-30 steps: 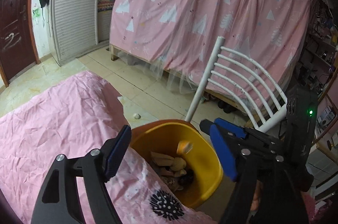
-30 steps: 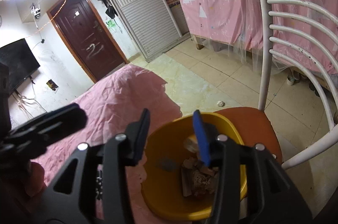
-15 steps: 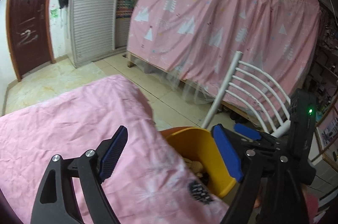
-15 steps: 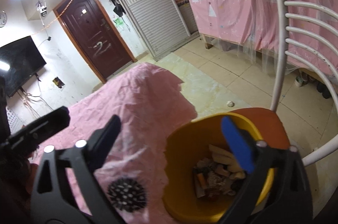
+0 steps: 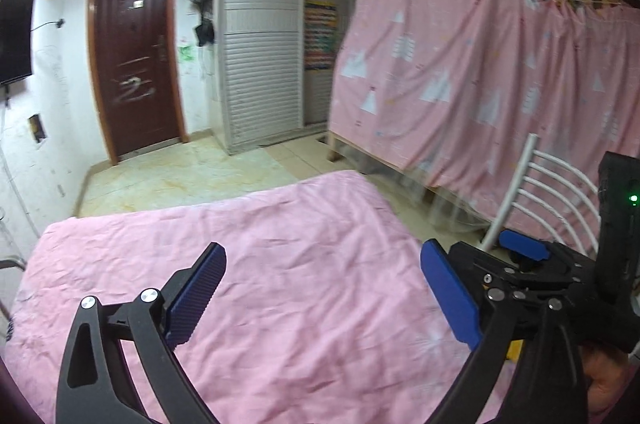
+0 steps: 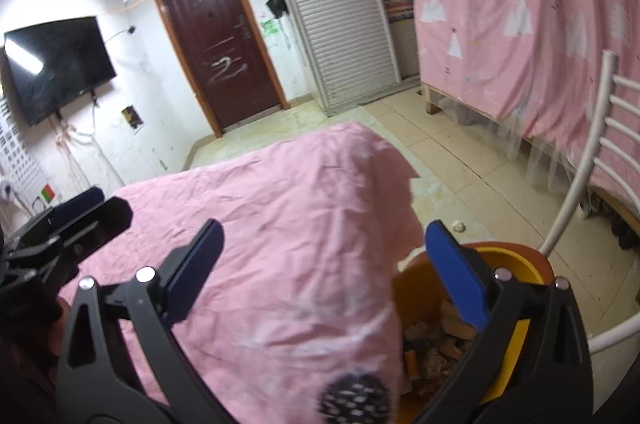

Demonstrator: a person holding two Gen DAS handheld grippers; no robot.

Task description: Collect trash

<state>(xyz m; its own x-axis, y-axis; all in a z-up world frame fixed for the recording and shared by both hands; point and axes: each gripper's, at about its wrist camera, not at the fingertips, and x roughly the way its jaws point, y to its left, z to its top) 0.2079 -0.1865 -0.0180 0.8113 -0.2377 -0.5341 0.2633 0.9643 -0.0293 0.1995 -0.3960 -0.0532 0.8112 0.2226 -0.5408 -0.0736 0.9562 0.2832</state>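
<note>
Left gripper (image 5: 320, 288): I see its jaws opening, already spread wide, nothing between the blue pads; only the pink sheet (image 5: 280, 244) lies beyond and below them.
Right gripper (image 6: 332, 272): I read its jaws as spread wide and empty, hanging over the sheet's edge.
Yellow bin (image 6: 516, 264): it sits behind and below my right gripper's right finger, which cuts across its rim; I only get part of the bowl.
Trash (image 6: 436, 340): a heap of brownish scraps inside the bin, just below the right pad; I cannot make out single pieces.
Bin in the left view: almost wholly hidden behind my left gripper's right finger; only a yellow sliver shows under it.
Orange seat (image 6: 520, 248): a thin arc past the bin's far rim, the rest covered.
White chair back (image 6: 600, 144): right of the right gripper, cut off by the frame edge.
Small pale lump (image 6: 457, 225): on the floor tiles just beyond the right pad; too small to identify.
Dark round print (image 6: 356, 400): on the sheet between my right gripper's fingers, low, blurred.
Other gripper: each view catches the other tool at its edge, partly cut off.
Hand (image 5: 608, 380): a bit shows under the right tool, bottom right in the left view.
</note>
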